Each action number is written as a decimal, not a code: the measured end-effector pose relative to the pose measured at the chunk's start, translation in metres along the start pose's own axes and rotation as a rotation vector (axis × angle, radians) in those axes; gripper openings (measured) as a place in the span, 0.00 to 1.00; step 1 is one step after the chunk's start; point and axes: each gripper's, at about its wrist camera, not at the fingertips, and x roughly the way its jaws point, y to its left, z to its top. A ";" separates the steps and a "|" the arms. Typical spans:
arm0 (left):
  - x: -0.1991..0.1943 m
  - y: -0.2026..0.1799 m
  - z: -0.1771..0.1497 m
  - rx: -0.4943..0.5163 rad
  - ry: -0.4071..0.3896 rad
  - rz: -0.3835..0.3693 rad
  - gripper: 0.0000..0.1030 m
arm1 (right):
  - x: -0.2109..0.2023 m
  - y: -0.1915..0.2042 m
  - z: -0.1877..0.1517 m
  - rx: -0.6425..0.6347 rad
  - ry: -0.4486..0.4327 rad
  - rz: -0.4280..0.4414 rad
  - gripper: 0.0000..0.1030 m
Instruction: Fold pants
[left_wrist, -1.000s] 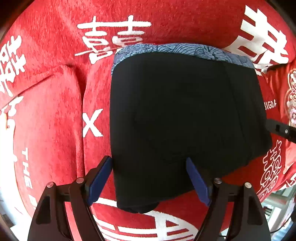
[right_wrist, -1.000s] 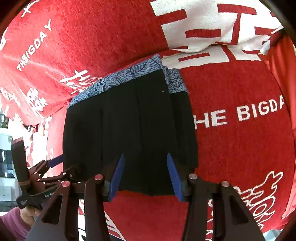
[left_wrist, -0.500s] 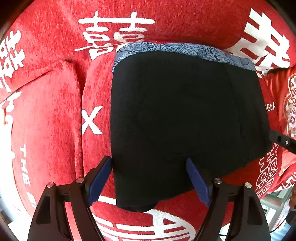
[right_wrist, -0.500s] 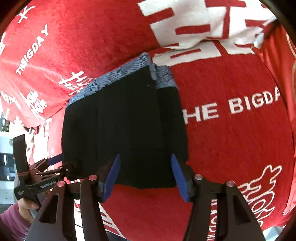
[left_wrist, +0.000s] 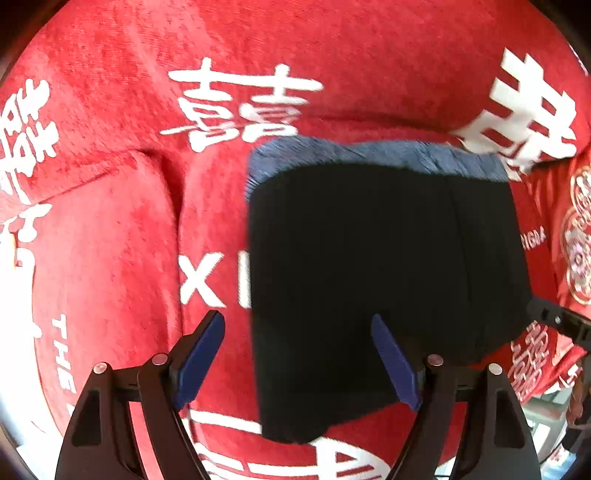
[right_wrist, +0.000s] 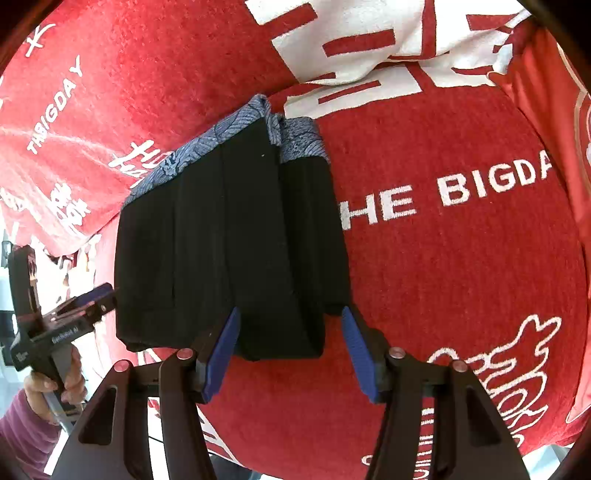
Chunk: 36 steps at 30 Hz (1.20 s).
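Folded black shorts lie flat on the red cloth, both claws apart and free of them.

The black shorts (right_wrist: 225, 243), with a blue patterned waistband (right_wrist: 207, 144) at the far edge, rest as a compact layered rectangle on the red printed blanket (right_wrist: 461, 277), so the fold looks nearly finished. The right claw (right_wrist: 288, 347) has its jaws apart over the near hem, gripping nothing. The left claw (left_wrist: 295, 362) also hovers wide apart at the near left corner, probably releasing the cloth so that the layers stay flat.
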 end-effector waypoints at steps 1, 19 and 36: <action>0.001 0.005 0.004 -0.013 -0.004 0.013 0.80 | -0.001 0.000 0.001 0.000 -0.004 -0.001 0.59; 0.028 0.042 0.019 -0.087 0.017 -0.016 0.93 | 0.007 0.002 0.023 0.002 -0.002 0.015 0.59; 0.026 0.049 0.028 -0.080 0.055 -0.240 0.93 | 0.016 -0.016 0.031 -0.058 0.068 0.129 0.77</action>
